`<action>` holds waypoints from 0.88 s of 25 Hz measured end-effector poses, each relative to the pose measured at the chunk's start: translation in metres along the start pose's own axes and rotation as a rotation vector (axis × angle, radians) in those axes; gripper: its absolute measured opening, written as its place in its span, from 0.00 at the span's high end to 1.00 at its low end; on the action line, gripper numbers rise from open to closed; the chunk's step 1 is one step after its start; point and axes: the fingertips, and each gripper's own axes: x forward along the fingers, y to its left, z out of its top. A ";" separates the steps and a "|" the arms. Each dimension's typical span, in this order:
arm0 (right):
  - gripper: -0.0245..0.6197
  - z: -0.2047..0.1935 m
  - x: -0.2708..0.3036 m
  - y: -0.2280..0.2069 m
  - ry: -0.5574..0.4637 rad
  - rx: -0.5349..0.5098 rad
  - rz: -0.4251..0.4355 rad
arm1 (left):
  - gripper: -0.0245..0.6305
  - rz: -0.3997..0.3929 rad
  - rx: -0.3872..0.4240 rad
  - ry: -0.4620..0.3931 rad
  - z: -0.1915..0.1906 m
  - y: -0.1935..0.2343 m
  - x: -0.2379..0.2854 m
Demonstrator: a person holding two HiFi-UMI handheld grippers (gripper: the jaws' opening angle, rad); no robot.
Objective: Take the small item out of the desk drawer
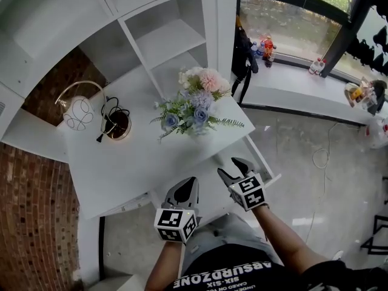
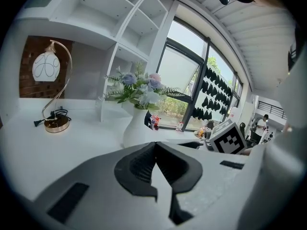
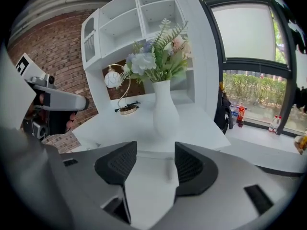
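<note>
The white desk point(image 1: 139, 156) has its drawer point(image 1: 265, 163) pulled out at the right front corner. What shows of the drawer's inside is plain white, and I see no small item in it. My right gripper point(image 1: 230, 166) hovers over the open drawer, open, with nothing between its jaws point(image 3: 152, 166). My left gripper point(image 1: 191, 181) is beside it at the desk's front edge, shut and empty point(image 2: 154, 147). Both point toward the desk.
A white vase of flowers point(image 1: 197, 105) stands near the desk's right edge, just beyond the grippers. A gold-based lamp point(image 1: 115, 125) with a black cord sits at the back left. White shelves point(image 1: 173, 41) rise behind. To the left is a brick wall point(image 1: 36, 223), to the right a window sill point(image 1: 303, 93).
</note>
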 end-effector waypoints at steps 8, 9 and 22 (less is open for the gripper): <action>0.60 -0.019 0.035 -0.011 0.060 0.018 0.008 | 0.95 0.004 -0.011 0.015 -0.005 0.006 0.015; 0.60 -0.022 0.039 -0.013 0.070 0.018 0.006 | 0.95 0.003 -0.012 0.017 -0.006 0.006 0.016; 0.60 -0.061 0.090 -0.028 0.189 0.003 0.002 | 0.95 0.006 -0.044 0.035 -0.019 0.020 0.028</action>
